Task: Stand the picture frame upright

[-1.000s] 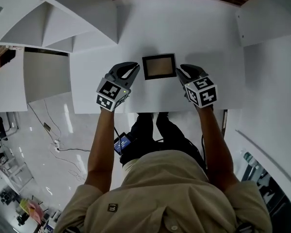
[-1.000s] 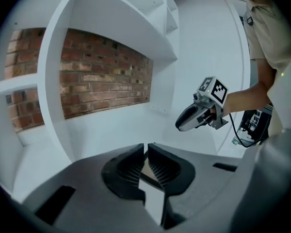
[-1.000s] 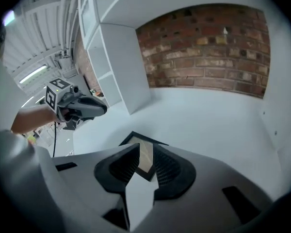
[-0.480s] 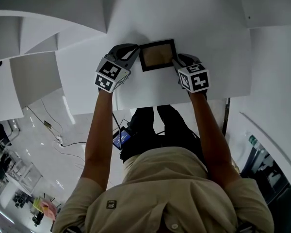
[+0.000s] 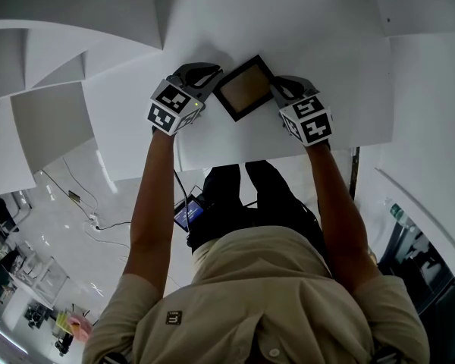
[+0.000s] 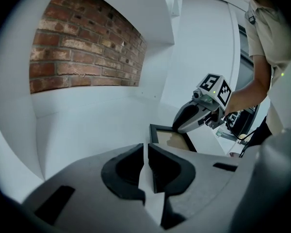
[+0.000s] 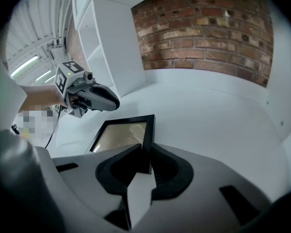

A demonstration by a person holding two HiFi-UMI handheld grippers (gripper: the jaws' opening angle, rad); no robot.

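Black picture frame (image 5: 245,87) lies on white table (image 5: 288,29); right gripper (image 5: 276,89) jaws just closing, pinching frame edge; left gripper (image 5: 211,73) jaws together, empty, beside frame.

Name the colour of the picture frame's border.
Black. The picture frame shows best in the right gripper view.

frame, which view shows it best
Head view: nearly the whole frame shows from above, with its outline clear. The right gripper view has it close but partly covered; the left gripper view catches only one corner part.
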